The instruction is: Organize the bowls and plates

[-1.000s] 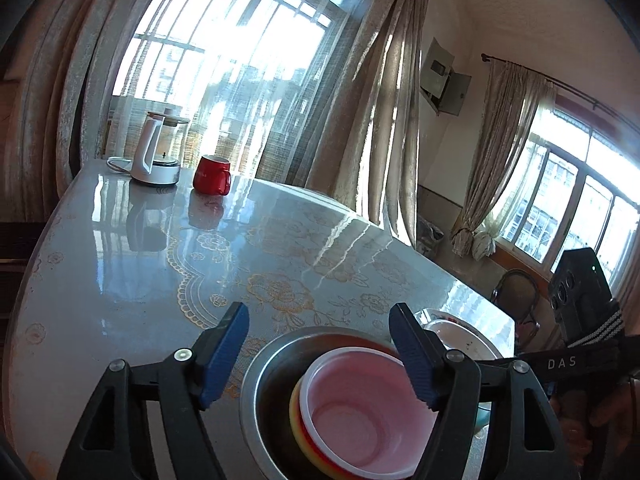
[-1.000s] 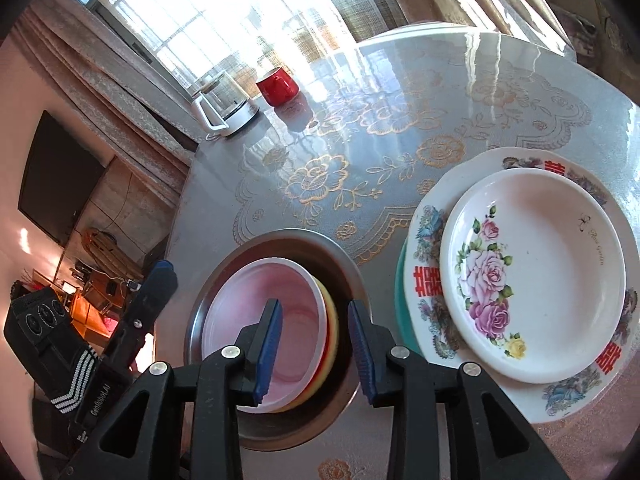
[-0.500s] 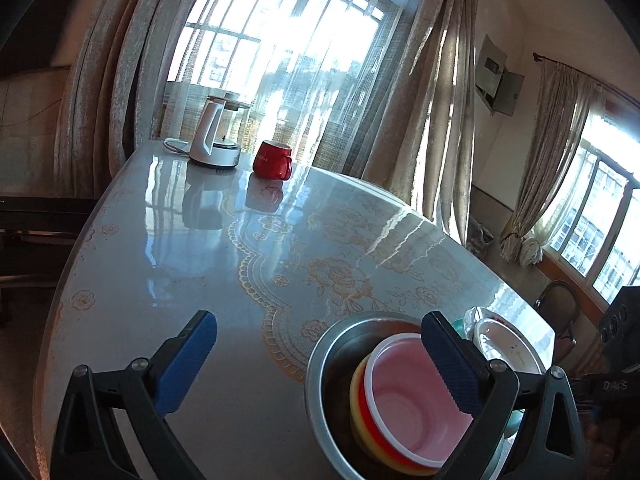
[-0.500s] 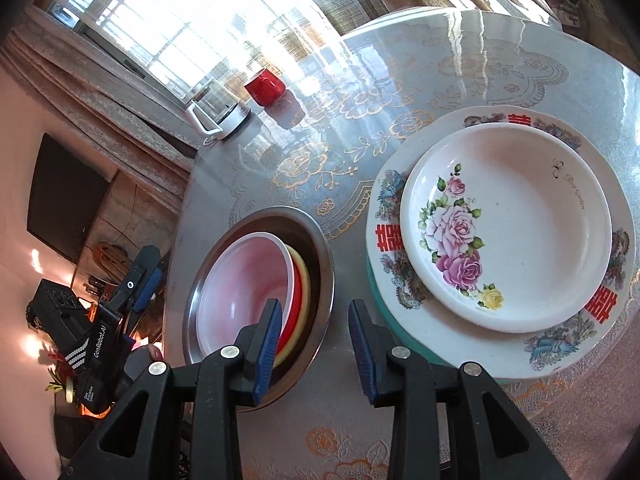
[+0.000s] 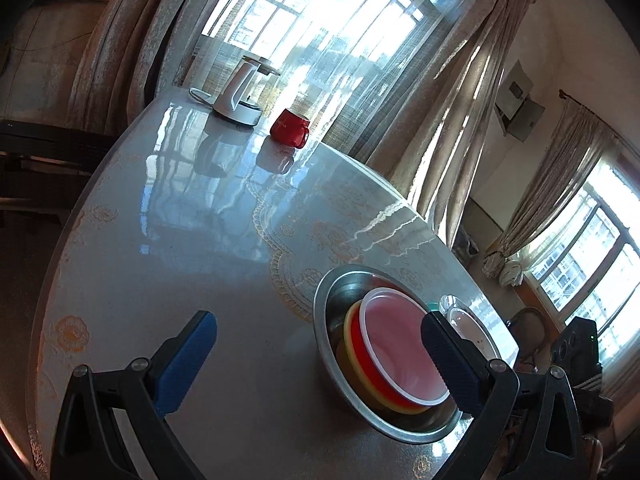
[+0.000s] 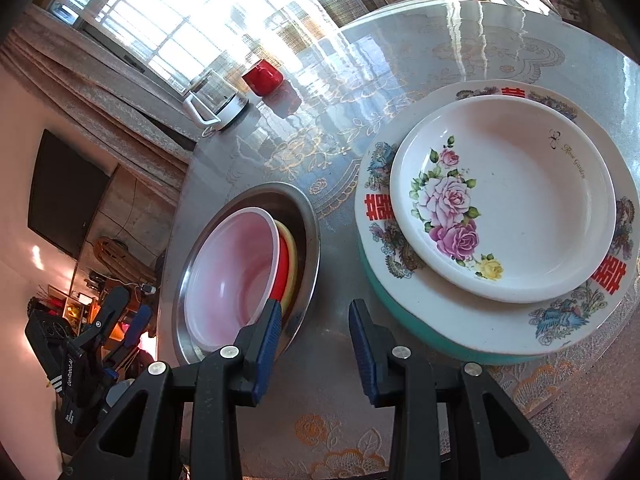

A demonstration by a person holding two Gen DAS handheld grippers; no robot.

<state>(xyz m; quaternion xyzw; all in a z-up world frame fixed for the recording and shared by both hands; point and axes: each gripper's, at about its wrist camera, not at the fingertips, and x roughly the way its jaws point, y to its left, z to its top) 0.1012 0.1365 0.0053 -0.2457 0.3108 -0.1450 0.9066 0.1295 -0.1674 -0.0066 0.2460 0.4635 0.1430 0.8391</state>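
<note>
Table (image 6: 400,80): round, glossy cloth with gold floral lace print; carries everything below.
Plate stack (image 6: 460,308): at the right in my right view; teal plate at the bottom, a big red-character plate on it, rose plate (image 6: 520,200) on top.
Steel basin (image 6: 308,240): just left of the plates, apart from them; holds nested bowls.
Pink bowl (image 6: 232,272): uppermost in the basin, over red and yellow rims.
Kettle (image 5: 240,96), red mug (image 5: 290,128): far edge, by the window.
My left tool (image 5: 318,360): spread to its widest, having just opened; nothing gripped, right pad in front of the basin.
My right tool (image 6: 314,344): narrow gap, pinching nothing, over bare table between basin and plates.
</note>
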